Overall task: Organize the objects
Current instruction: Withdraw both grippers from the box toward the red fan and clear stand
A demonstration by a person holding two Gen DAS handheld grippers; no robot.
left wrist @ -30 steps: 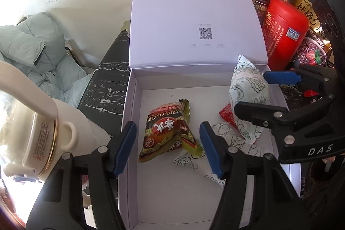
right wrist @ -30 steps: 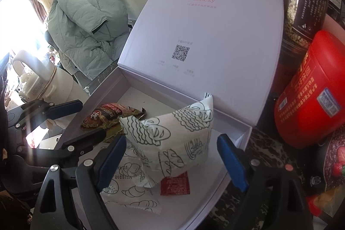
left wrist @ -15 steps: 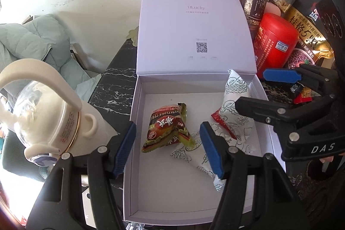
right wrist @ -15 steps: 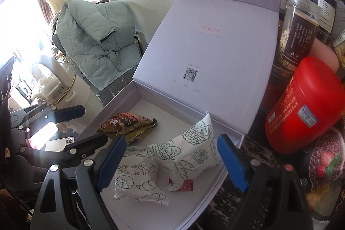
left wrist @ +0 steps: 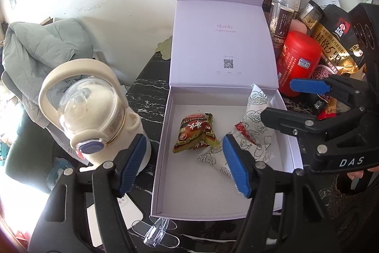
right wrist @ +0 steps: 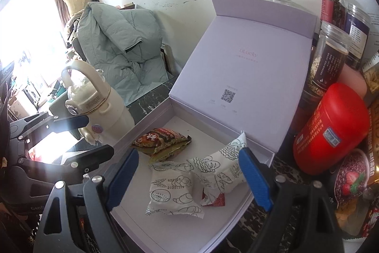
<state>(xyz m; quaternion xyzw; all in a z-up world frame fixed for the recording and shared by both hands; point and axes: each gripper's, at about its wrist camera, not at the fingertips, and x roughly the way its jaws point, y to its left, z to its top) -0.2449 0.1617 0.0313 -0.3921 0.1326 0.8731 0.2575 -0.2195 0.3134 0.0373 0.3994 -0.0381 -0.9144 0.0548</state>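
An open lavender box (left wrist: 163,146) (right wrist: 146,125) stands with its lid upright. On its floor lie a red-brown snack packet (left wrist: 195,132) (right wrist: 163,140), two white patterned packets (right wrist: 171,189) (right wrist: 222,167) and a small red sachet (right wrist: 216,199). My left gripper (left wrist: 183,158) hovers above the box's left half with its jaws opening; nothing is pressed between them. Over the white packets my right gripper (right wrist: 189,172) hangs wide open, holding nothing. Each gripper also shows at the edge of the other's view.
A cream bottle with a handle (left wrist: 94,115) (right wrist: 99,106) stands left of the box on the black marble top (left wrist: 144,96). Right of the box crowd a red canister (left wrist: 298,63) (right wrist: 331,125), several jars (left wrist: 281,16) and a gold bag (left wrist: 336,44). A grey-green jacket (right wrist: 118,39) lies behind.
Both grippers have risen and drawn back from the box, so more of it and its surroundings shows. The left jaws have widened slightly. The packets lie where they were.
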